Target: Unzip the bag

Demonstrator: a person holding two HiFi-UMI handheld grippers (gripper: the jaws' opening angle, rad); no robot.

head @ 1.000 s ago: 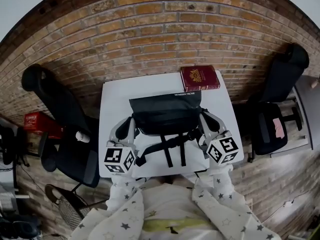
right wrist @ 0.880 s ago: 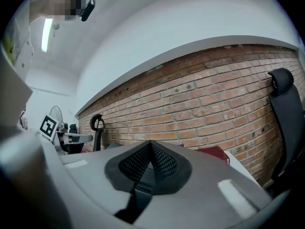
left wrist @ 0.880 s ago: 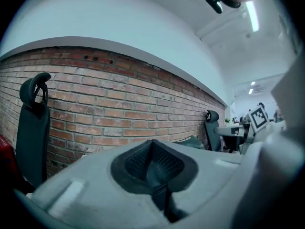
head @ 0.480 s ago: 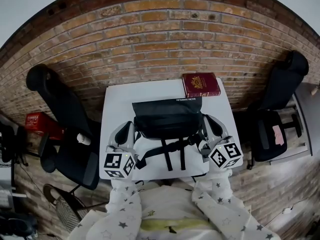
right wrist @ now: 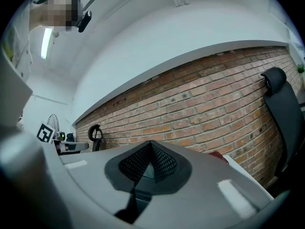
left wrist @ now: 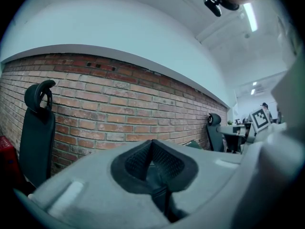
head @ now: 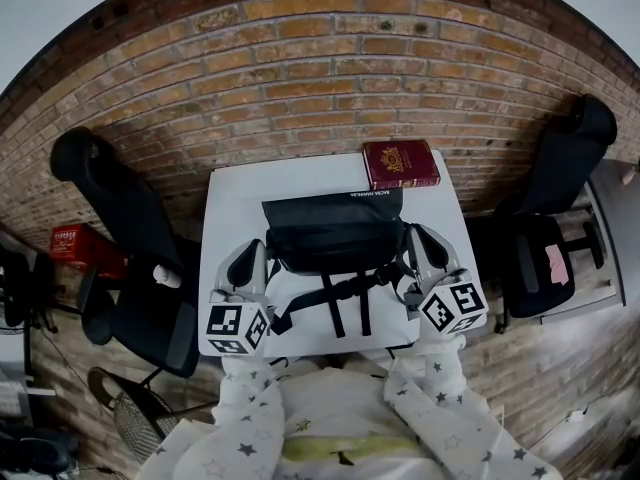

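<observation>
Bag [head: 335,230]: black, lying flat at mid-desk, with its long axis running left to right across the person's front. Its straps [head: 345,298] trail toward the person.
Zip: not made out in any view. The scene fits a bag with its zip closed as well as one already undone.
Desk [head: 230,208]: white, set against the brick wall [head: 320,78].
Left tongs [head: 258,256]: pressed together with nothing between them, pointing level, just beside the bag's left end.
Right tongs [head: 413,238]: likewise pressed together and empty, just beside the bag's right end.
Key relation: the bag lies between the two tongs, inboard of each. Neither is plainly nearer, and contact cannot be told.
Book [head: 400,163]: red, at the desk's far right corner, just behind the bag.
</observation>
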